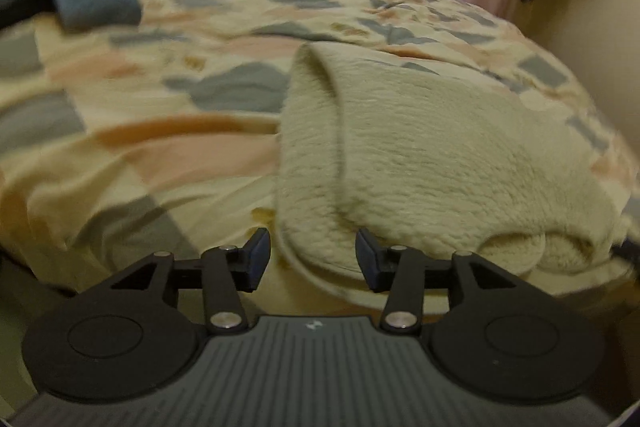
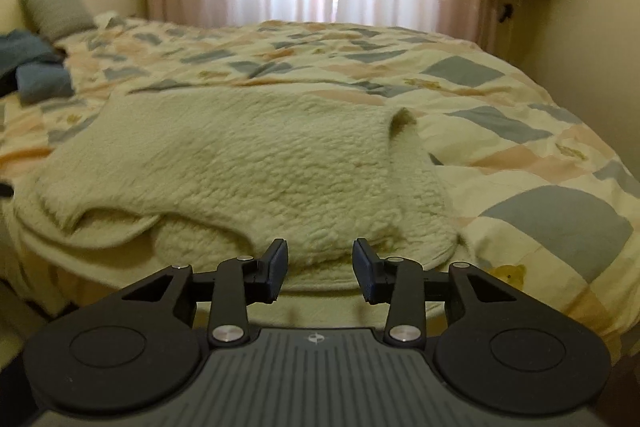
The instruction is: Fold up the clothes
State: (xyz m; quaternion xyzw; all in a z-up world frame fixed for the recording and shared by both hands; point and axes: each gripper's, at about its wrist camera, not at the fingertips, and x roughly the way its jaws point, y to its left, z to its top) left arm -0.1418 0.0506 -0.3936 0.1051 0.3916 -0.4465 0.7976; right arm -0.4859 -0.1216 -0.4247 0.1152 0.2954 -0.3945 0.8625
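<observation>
A cream fleece lies part-folded at the near edge of the bed, on a patchwork quilt, with one flap doubled over the layers beneath and the hem just short of both tools. The left gripper hangs at the fleece's left near corner, jaws well apart and holding nothing; the curved hem runs between its fingers without being pinched. The right gripper sits at the near hem toward the garment's right side, jaws likewise wide and empty. The step in hand looks like taking the near edge for the next fold. To do it well, each tool should slide low so one finger goes under the hem and one over, and should catch every layer at that spot, since the thick pile will likely slip from a shallow bite. Both ends ought to be pinched before lifting, then raised together and carried evenly toward the window side, so the fold line stays straight. The loose tuck near the front could spill out if only the top layer is taken. Blue folded clothes lie well apart by the pillow.
</observation>
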